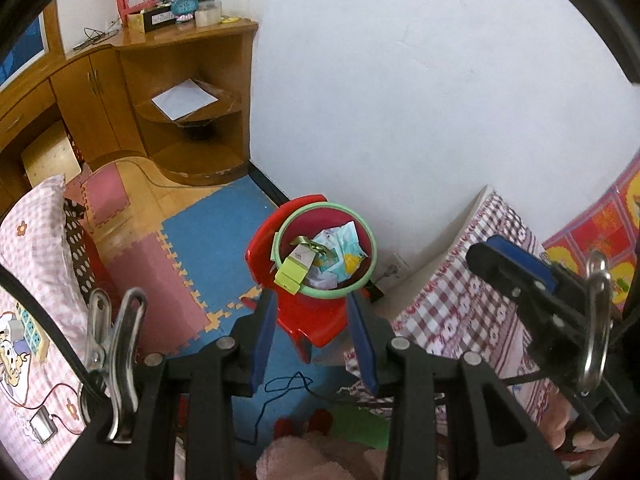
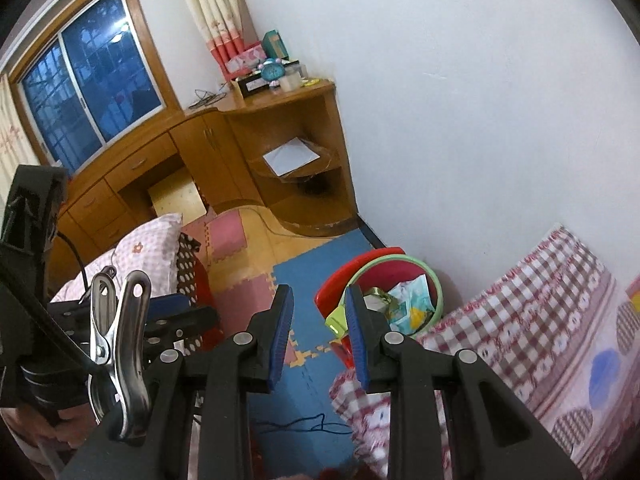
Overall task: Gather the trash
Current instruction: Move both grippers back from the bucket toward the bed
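Note:
A red bin with a green rim [image 1: 362,226] stands on a red plastic stool [image 1: 316,324] by the white wall. In it lie a yellow-green box [image 1: 294,272] and a blue-and-white wrapper [image 1: 340,246]. My left gripper [image 1: 310,298] hangs above and in front of the bin, open, with nothing between its blue pads. The right gripper [image 1: 504,260] shows at the right edge of that view. In the right wrist view the bin [image 2: 436,284] sits just right of my right gripper [image 2: 318,290], which is open and empty. The left gripper [image 2: 180,312] is low at the left there.
A wooden corner desk [image 1: 188,64] with shelves stands at the back left. Blue and pink foam mats [image 1: 208,232] cover the floor, with a blue cord [image 1: 286,386] lying on them. Pink checked bedding [image 1: 28,264] is at the left, and a red-checked cover [image 1: 460,308] at the right.

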{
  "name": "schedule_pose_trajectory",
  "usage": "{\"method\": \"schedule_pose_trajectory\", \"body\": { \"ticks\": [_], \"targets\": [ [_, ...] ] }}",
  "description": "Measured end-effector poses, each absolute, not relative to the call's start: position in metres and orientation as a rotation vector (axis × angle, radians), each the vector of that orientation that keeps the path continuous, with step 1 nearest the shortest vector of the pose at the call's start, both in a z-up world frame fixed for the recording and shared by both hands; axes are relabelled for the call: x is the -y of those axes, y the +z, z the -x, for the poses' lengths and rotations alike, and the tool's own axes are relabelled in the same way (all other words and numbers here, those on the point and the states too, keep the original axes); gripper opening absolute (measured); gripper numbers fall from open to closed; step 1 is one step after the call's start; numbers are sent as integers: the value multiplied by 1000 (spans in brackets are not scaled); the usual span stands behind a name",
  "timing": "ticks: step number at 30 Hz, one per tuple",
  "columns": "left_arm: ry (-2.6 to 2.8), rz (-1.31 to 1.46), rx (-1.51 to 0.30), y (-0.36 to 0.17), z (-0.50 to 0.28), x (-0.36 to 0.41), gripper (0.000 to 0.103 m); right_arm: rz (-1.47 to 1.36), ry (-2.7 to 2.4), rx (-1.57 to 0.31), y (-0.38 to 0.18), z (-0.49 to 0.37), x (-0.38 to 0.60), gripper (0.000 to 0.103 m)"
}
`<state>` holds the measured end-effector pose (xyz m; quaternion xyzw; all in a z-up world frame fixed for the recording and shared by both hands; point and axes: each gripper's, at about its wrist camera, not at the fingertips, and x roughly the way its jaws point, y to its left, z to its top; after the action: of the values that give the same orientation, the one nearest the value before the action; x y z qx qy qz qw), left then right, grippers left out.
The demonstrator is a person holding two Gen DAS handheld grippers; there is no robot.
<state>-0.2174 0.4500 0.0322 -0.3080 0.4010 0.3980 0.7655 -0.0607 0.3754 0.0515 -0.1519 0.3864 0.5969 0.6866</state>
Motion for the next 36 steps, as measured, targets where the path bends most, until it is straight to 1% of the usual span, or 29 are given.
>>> {"method": "schedule_pose_trajectory", "body": {
  "ticks": [8,18,24,36],
  "targets": [
    [748,633,-863,46,230,-412,38,308,1244,-845,70,88,-312,28],
    [647,541,-910,48,231,-368,38,202,1088,-894,68,95,-244,28],
    [553,487,-932,49,213,-341,38,142,982,-894,71,89,-197,28],
    [309,361,-967,54,139,-266,38,26,720,-894,77,62,-90,28]
  ]
}}
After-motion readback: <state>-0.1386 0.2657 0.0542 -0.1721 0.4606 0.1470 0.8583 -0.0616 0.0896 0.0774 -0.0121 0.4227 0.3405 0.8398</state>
